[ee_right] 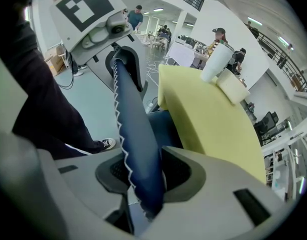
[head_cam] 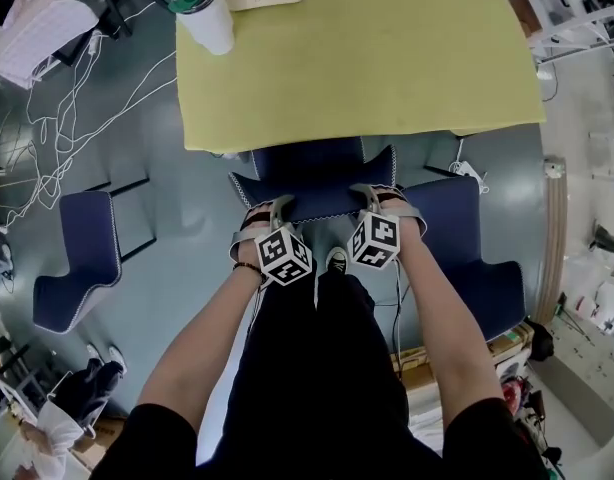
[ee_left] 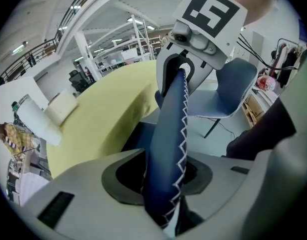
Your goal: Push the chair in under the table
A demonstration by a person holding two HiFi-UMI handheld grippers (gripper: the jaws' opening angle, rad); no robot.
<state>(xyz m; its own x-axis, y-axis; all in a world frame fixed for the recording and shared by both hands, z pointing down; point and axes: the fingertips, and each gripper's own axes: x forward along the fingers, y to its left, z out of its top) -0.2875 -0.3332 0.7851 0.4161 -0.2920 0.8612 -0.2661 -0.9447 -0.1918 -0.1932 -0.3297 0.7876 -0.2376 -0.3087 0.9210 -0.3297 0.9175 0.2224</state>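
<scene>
Blue padded chair point(head_cam: 317, 200) half hidden under yellow table point(head_cam: 387, 58) at 12 o'clock; down-tilted left gripper point(head_cam: 273, 211) and right gripper point(head_cam: 375, 198) both clamp its backrest.

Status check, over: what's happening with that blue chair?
Grippers: left hand-held gripper and right hand-held gripper both clamped on backrest of blue chair. Seat partly under yellow table. Nothing visibly blocking; under-table hidden.

The chair point(head_cam: 312, 183) is dark blue, with white zigzag stitching along its edge. At twelve o'clock the table point(head_cam: 387, 58) is pale yellow-green. The cup point(head_cam: 209, 23) at eleven o'clock is white with a green lid. The left gripper point(head_cam: 270, 211) and right gripper point(head_cam: 380, 196) are grey, their cubes patterned in black-and-white squares. The floor point(head_cam: 187, 218) is grey-blue. The side chair point(head_cam: 82, 258) at nine o'clock is dark blue.
</scene>
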